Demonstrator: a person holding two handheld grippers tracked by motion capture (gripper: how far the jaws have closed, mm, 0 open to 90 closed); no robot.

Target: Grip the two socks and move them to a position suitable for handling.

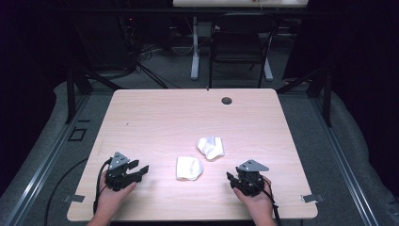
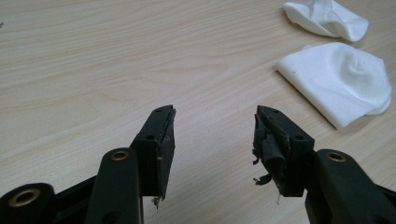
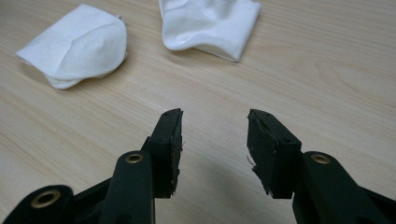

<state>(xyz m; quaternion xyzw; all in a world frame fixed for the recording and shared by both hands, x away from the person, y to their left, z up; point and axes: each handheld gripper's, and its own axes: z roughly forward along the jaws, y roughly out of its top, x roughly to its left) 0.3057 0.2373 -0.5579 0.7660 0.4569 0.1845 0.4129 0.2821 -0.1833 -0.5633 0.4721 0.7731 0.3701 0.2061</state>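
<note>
Two folded white cloths side by side on table, both tools spread apart, empty.

bare table all round; two cloths lie mid-table.

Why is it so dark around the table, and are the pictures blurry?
High view: light falls on the table, the room around is dark; the two white cloths glare slightly. Left gripper view: jaws sharp, far cloth a bit soft. Right gripper view: cloths cast soft shadows.
</note>
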